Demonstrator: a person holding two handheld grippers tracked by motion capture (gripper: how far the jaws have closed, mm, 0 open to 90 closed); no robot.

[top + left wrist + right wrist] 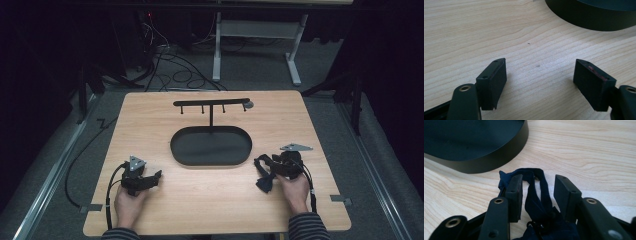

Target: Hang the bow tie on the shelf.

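Strap (541, 195) of dark navy fabric, looped and crumpled, between right fingers (515, 192) partly closed; left fingers (492, 80) wide

One counter (300, 125) carries one black oval tray (210, 145) and one T-shaped rack (211, 104) with what look like four pegs, hard to count. One dark strap (537, 195). Two hand-held grippers: left (156, 176) and right (260, 162).

A dark strap (264, 179) hangs from the right tool (267, 167) beside the black tray (180, 150).
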